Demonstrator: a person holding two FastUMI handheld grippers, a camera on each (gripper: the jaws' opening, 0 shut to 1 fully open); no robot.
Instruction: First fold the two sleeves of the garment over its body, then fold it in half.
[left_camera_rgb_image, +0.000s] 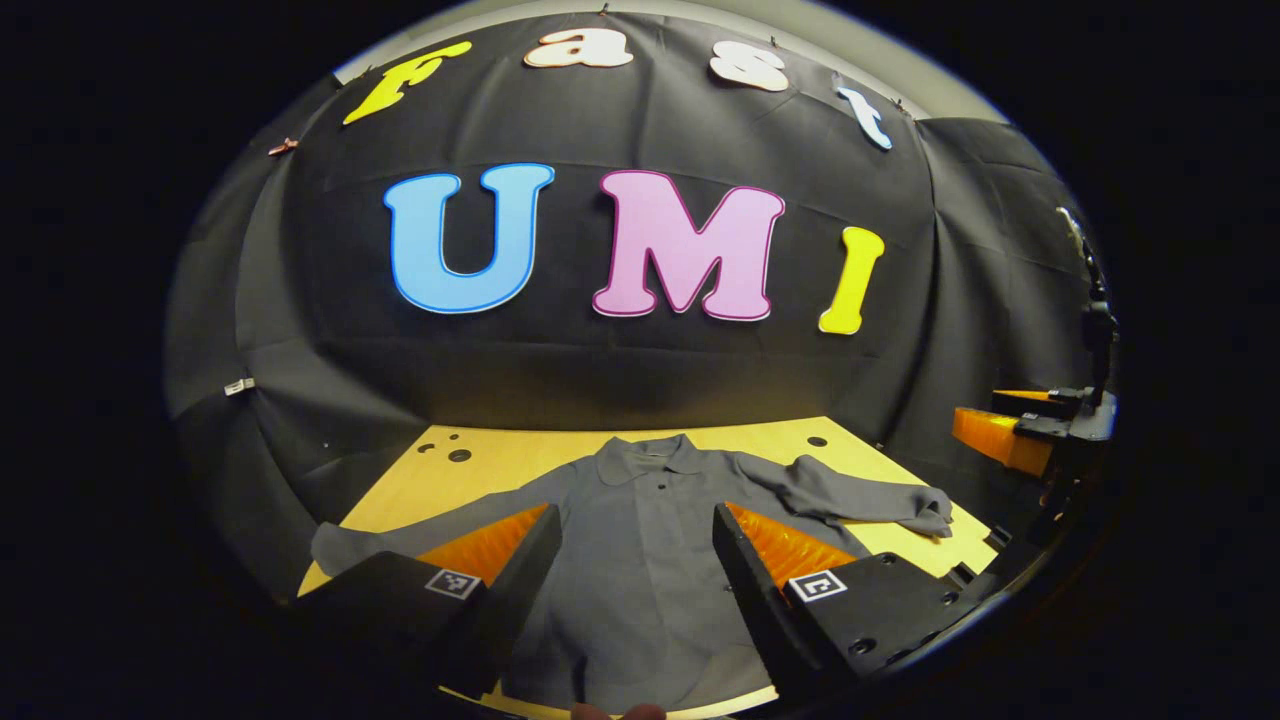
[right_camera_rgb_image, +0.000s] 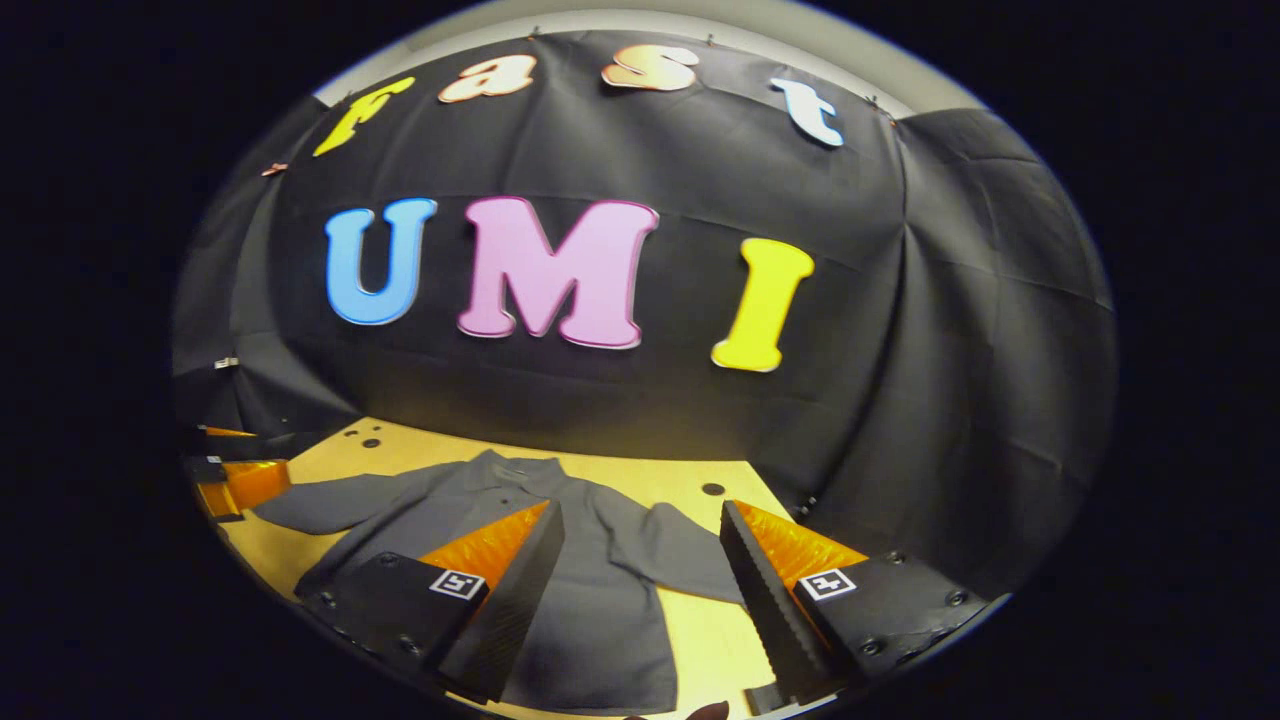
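Two tools hover released above a grey garment (left_camera_rgb_image: 640, 560) spread flat on the wooden bench (left_camera_rgb_image: 500, 460).
Left tool (left_camera_rgb_image: 632, 560) hangs over the garment's body, fingers apart — collar (left_camera_rgb_image: 645, 455) toward the wall, both sleeves (left_camera_rgb_image: 850, 495) stretched outward, unfolded. Right tool (right_camera_rgb_image: 640, 570), likewise spread and gripping nothing, hangs above the garment's right side, its sleeve (right_camera_rgb_image: 680, 550) between the fingers.

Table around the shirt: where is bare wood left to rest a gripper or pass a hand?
Bare table runs along the back between the collar and the cloth wall, and in front of the right sleeve beside the shirt body. The middle is crowded: the shirt lies flat with both sleeves spread nearly to the side edges.
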